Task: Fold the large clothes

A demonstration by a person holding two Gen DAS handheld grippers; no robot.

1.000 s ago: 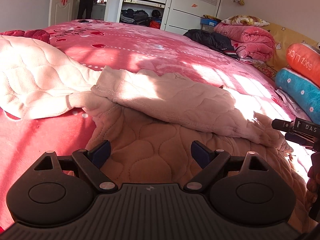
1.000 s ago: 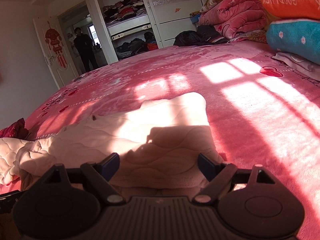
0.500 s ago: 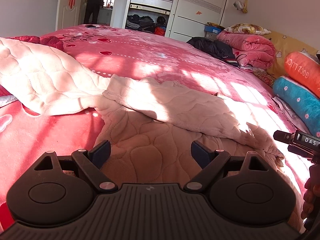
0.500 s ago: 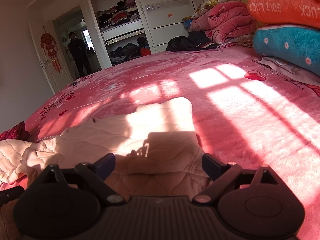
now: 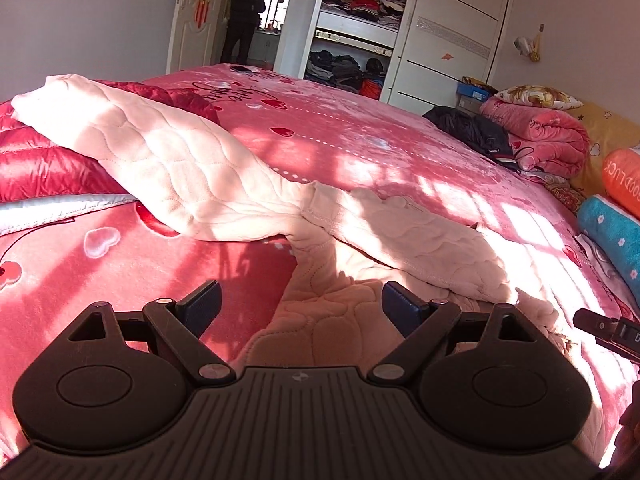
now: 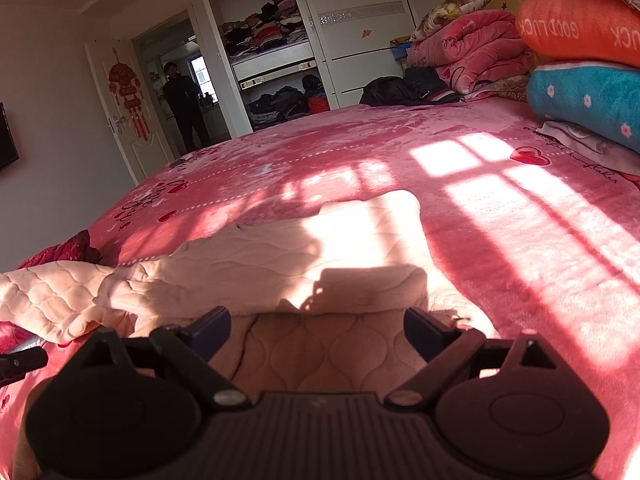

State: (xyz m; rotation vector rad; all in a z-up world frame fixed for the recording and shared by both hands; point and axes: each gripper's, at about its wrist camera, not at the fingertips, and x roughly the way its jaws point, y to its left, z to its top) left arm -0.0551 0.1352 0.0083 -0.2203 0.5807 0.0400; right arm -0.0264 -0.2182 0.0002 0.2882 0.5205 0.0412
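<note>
A large pale-pink quilted garment (image 5: 248, 184) lies spread over the pink bed (image 5: 360, 140), one long part running up to the left and a folded part (image 5: 420, 236) lying across its lower half. In the right wrist view the same garment (image 6: 288, 260) stretches leftward, half in sunlight. My left gripper (image 5: 298, 306) hovers open above the garment's near edge, nothing between its blue pads (image 5: 202, 306). My right gripper (image 6: 316, 330) is open too, over the near quilted edge. The tip of the right gripper (image 5: 604, 330) shows at the right of the left wrist view.
A red padded jacket (image 5: 48, 168) lies under the garment at the left. Folded pink blankets (image 5: 540, 136), a dark jacket (image 5: 472, 128) and orange (image 6: 580, 28) and teal (image 6: 588, 96) pillows line the right side. A person (image 5: 244, 20) stands in the far doorway beside an open wardrobe (image 5: 352, 28).
Both grippers have pulled back and risen from the garment. The left view has swung left, so more of the long part and the red jacket show. The right jaws stand a little wider.
</note>
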